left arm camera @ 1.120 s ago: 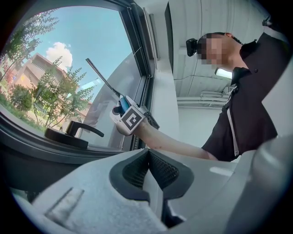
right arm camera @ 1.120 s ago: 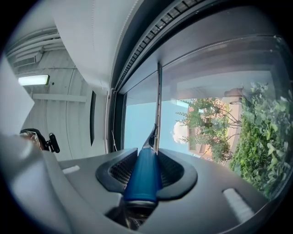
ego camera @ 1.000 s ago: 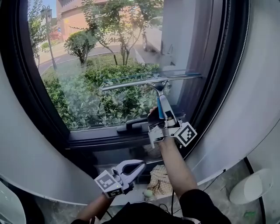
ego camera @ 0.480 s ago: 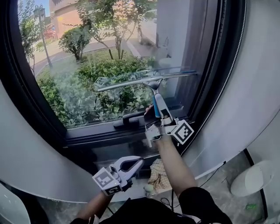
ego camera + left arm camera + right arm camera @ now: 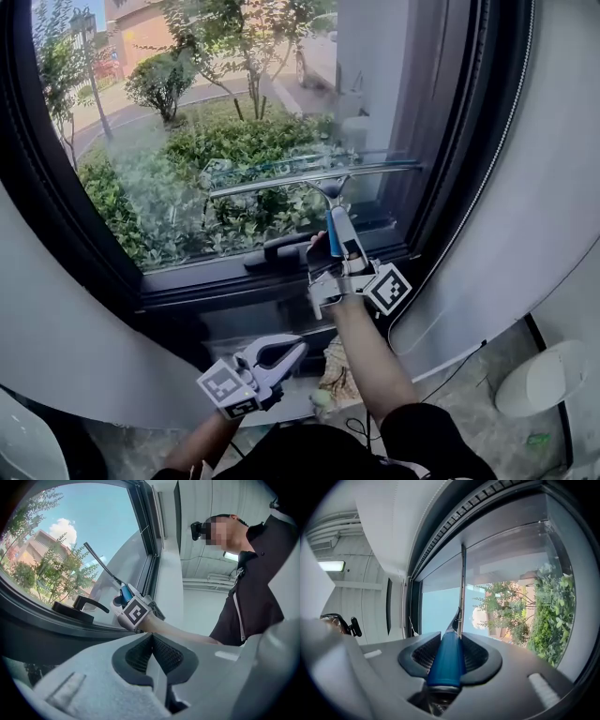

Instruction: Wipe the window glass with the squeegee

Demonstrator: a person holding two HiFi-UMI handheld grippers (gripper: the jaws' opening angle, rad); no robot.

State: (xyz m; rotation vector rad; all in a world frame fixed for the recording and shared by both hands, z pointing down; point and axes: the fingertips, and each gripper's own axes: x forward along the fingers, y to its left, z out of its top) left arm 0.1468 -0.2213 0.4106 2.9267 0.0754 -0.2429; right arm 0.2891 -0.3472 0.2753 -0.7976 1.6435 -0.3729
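Squeegee [image 5: 314,179], blue-handled with long metal blade, lies level against window glass [image 5: 187,112].

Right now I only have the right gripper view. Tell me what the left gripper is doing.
Observer: The left gripper is shut with nothing in it, held lower than the right gripper.
Operator: Report what lies under the squeegee blade.
Observer: A black window handle sits on the frame below the blade, apart from it.
Operator: Give me the blade's tilt.
Observer: In the head view it slants gently, with its right end higher.
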